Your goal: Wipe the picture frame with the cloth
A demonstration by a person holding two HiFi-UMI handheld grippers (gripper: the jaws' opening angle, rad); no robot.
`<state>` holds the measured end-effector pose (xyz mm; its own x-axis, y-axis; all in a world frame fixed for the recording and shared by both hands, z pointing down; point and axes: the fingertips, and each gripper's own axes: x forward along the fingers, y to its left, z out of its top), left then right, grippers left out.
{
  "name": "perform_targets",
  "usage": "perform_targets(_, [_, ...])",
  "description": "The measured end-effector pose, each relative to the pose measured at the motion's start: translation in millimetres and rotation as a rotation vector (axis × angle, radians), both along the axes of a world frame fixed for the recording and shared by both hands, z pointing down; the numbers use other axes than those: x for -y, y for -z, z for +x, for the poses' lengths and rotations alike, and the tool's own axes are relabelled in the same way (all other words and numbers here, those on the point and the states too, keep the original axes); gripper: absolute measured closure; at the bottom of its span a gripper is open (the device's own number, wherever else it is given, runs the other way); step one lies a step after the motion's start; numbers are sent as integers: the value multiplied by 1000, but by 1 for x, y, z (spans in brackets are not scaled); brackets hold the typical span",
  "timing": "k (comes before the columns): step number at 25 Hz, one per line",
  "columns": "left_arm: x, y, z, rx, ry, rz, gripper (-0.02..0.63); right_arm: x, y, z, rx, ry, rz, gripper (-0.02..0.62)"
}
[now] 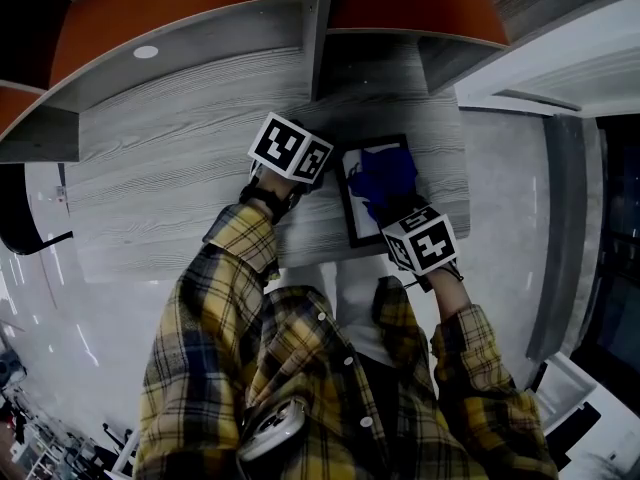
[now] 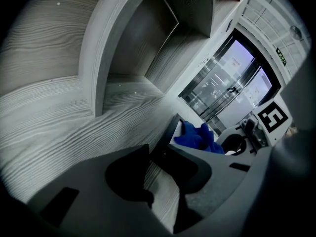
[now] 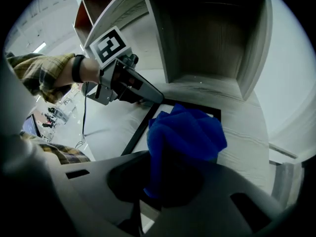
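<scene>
The right gripper [image 3: 170, 177] holds the cloth [image 3: 186, 132] in its jaws on the picture frame [image 3: 140, 128]. The left gripper [image 3: 152, 99], its jaws narrow, seems to pinch the frame's 10 o'clock corner. It is best to wipe flat with light pressure while that corner is held firm.

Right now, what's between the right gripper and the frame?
The cloth. The right gripper's jaws are shut on it, and it lies bunched over the frame. The right gripper view shows this best.
</scene>
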<state>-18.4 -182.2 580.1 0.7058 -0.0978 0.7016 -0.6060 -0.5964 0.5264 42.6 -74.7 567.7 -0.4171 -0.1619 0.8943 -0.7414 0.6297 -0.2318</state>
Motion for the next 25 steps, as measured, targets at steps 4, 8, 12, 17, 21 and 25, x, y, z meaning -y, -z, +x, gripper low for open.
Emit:
perform_targets(4, [0,0,0,0,2,-2,502,-32,3,7,-6,2,-42,545])
perform_targets(8, [1,0,0,0,2,0,502,-56,8,14,10,-31,-47,544])
perform_targets(12, [0,-1,0,-1,1,-1,502,-72,9,19,32,-69,-56,545])
perform_targets(17, [0,0,0,-2,5,-1,502,-75,16,23,51,-78,-73,545])
perform_targets(21, [-1,0,1,3,1,7,502,-36,66,25,103,-113,76,545])
perform_targets(25, [1,1,0,5,3,19,502,35,118,30,114,-125,294,545])
